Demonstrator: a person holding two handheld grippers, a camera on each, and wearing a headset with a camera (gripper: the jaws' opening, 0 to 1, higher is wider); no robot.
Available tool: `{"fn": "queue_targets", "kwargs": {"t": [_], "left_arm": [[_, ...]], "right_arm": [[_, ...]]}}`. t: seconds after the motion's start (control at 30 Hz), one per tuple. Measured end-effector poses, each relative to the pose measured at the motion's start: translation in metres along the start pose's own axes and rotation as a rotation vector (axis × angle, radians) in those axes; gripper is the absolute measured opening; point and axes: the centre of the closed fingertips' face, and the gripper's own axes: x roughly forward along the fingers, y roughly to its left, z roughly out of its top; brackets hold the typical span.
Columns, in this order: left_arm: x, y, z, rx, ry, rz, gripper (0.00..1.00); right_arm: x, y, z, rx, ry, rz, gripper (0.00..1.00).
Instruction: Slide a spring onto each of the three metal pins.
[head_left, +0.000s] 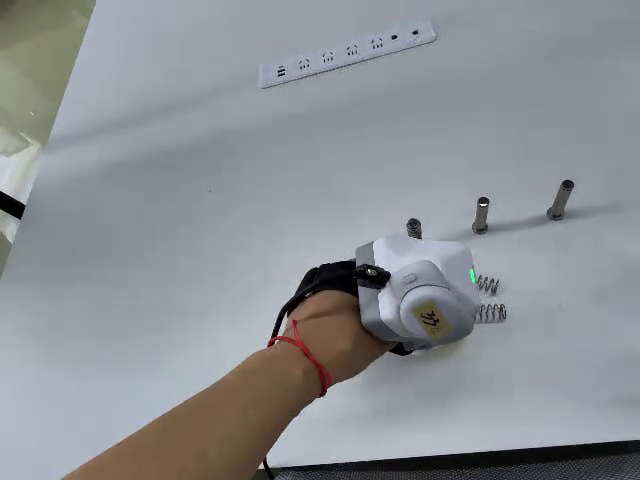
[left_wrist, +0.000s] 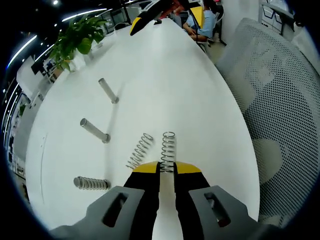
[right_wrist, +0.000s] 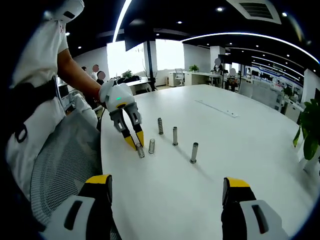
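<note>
Jaws of left tool (left_wrist: 168, 166) clamped on coiled wire spring (left_wrist: 168, 144); yellow-tipped right tool (right_wrist: 167, 181) wide apart.

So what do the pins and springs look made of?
Each pin looks like steel: smooth grey, with bright highlights. Each spring looks like steel wire: thin, shiny, silvery coils. The exact alloy can't be told.
</note>
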Motion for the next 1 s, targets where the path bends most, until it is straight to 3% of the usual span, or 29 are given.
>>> {"fn": "queue_targets", "kwargs": {"t": [0.5, 0.73, 1.0], "left_arm": [[-0.010, -0.005, 0.011, -0.052, -0.065, 0.009, 0.07], [-0.029, -0.001, 0.028, -0.134, -0.166, 0.044, 0.07], [-0.062, 0.012, 0.061, -0.227, -0.327, 0.103, 0.07]], "right_arm": [[0.004, 0.007, 0.011, -0.009, -0.008, 0.007, 0.89], [0.006, 0.011, 0.034, -0.033, -0.039, 0.016, 0.86], [0.014, 0.024, 0.068, -0.041, -0.096, 0.050, 0.76]]}}
